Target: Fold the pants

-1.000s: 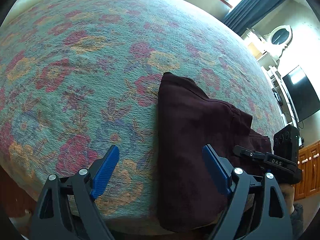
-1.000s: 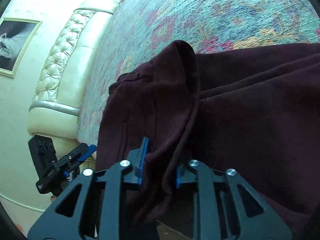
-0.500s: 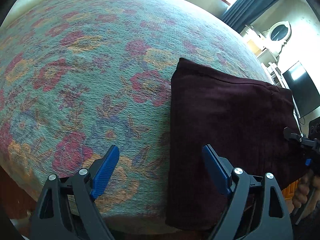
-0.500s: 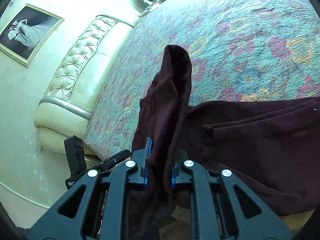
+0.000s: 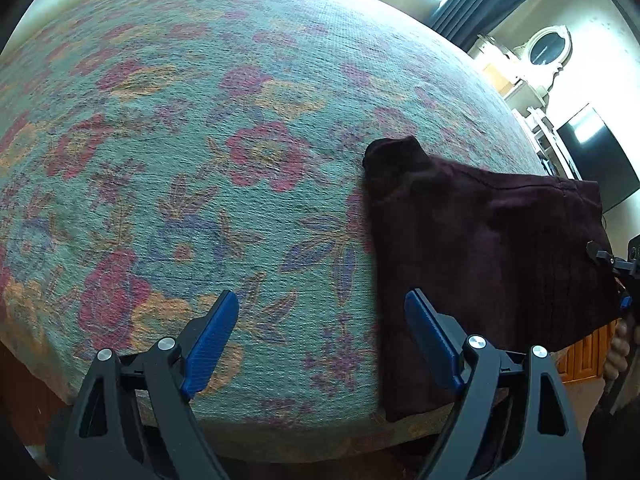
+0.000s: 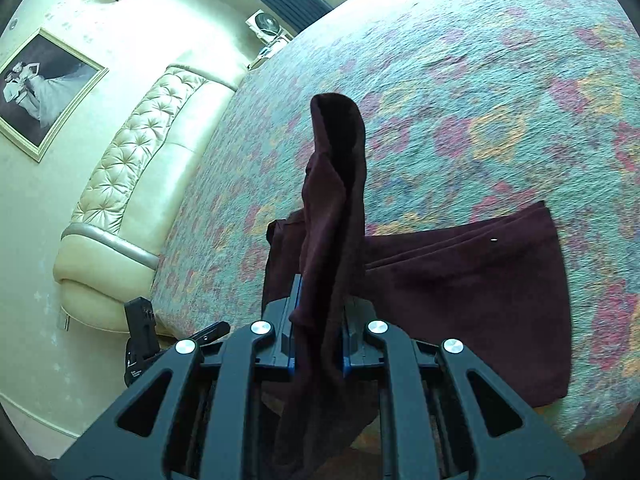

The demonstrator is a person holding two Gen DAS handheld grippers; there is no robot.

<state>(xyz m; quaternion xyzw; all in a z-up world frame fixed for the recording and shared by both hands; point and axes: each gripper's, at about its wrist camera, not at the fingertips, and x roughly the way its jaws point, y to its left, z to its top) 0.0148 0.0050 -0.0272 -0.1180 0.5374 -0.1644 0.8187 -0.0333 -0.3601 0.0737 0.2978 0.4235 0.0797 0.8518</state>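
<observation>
Floral bedspread (image 5: 240, 160), right gripper (image 6: 318, 336) clamping raised pants (image 6: 460, 292), left gripper (image 5: 320, 332) wide, empty

Bright window daylight, fisheye-warped edges, slight blur

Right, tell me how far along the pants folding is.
Partly done. The dark maroon pants already lie on the floral bedspread as a compact, layered rectangle. In hand: the right tool is shut on one edge of the fabric, holding it above the bed. The left tool is open and empty over the bedspread. Left: lay that raised part over the rest and flatten it.
</observation>
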